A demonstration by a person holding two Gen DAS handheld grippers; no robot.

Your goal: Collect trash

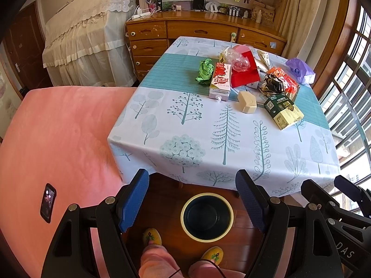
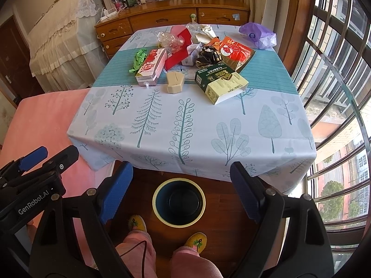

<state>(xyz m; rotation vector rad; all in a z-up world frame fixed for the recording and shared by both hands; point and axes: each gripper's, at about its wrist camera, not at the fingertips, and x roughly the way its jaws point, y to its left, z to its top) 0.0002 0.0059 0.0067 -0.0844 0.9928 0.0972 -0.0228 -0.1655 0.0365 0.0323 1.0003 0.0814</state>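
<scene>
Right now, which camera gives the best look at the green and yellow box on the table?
The right wrist view: the green and yellow box lies near centre, its whole printed top showing. In the left wrist view the same box sits toward the right side, smaller and more foreshortened.

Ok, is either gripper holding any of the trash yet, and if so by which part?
Nothing is held. The left gripper and right gripper are both open and empty, above the bin; the trash lies on the table.
</scene>
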